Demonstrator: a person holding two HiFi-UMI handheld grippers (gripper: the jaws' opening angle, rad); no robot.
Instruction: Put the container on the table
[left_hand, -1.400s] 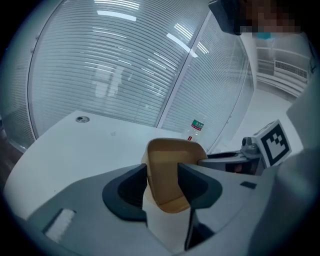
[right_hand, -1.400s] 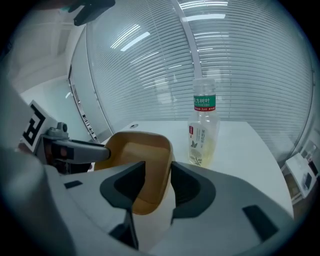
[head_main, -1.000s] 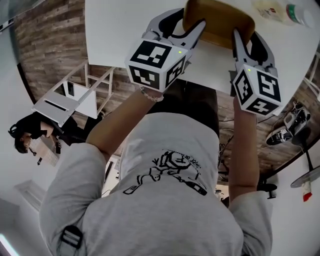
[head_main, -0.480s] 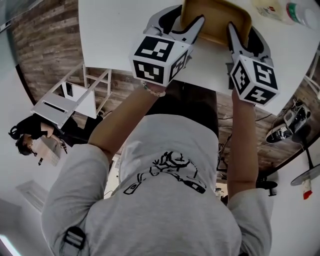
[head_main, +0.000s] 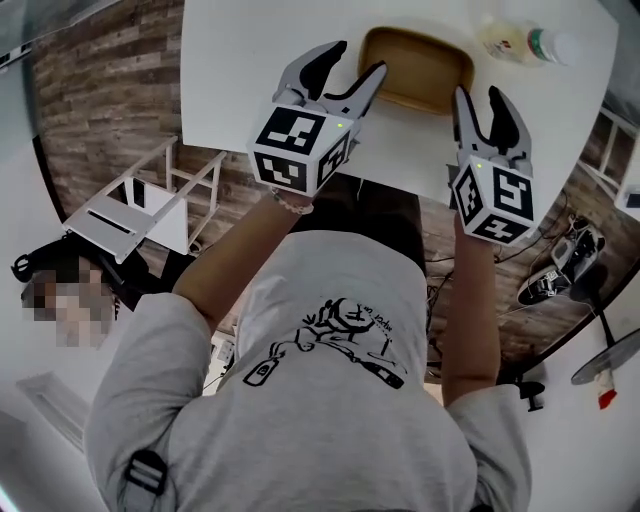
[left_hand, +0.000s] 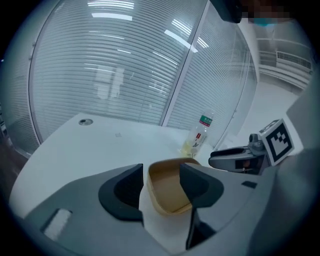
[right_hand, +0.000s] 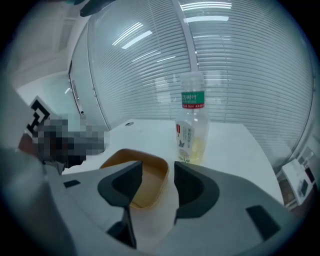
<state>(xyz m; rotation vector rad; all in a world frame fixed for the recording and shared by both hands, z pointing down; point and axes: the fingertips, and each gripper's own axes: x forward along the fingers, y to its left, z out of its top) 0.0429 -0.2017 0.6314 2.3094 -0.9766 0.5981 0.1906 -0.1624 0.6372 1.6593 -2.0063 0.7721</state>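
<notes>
The brown, shallow container (head_main: 415, 68) sits flat on the white table (head_main: 250, 50), near its front edge. My left gripper (head_main: 355, 62) hovers just off the container's left end, jaws opening, pads clear of the rim. My right gripper (head_main: 479, 97) is in front of its right end, jaws also opening, and touches nothing. In the left gripper view the container (left_hand: 170, 192) shows beyond the spread jaws of the left gripper (left_hand: 160, 187). In the right gripper view its rim (right_hand: 142, 182) lies past the right gripper (right_hand: 157, 185).
A clear plastic bottle (head_main: 525, 42) with a green label stands behind the container to the right, also in the left gripper view (left_hand: 199, 135) and right gripper view (right_hand: 191, 125). A white shelf frame (head_main: 145, 195) stands on the wooden floor at the left.
Both grippers have let go of the container's ends and drawn back toward the person, with their jaws wider. The container now rests on the table on its own.
</notes>
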